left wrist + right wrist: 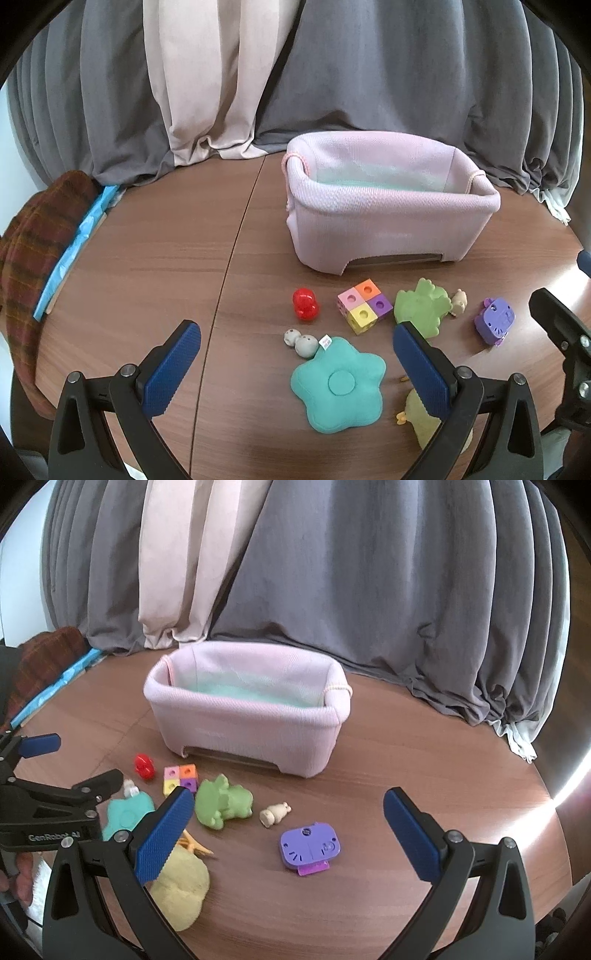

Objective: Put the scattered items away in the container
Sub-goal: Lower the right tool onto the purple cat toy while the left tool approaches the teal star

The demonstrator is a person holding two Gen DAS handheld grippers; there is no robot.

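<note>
Both grippers are spread wide and hold nothing. The left gripper (297, 347) hovers over the teal flower cushion (338, 380); the right gripper (288, 812) frames the purple toy (309, 846). A sound first pick would centre the cushion between the fingers, then close on its edge. Eight items lie scattered, one each: cushion, purple toy, red figure (304, 303), block cube (364, 306), green frog (223, 801), beige figurine (274, 813), grey figure (301, 341), yellow plush (181, 890). The one pink basket (388, 218), just beyond them, looks empty.
</note>
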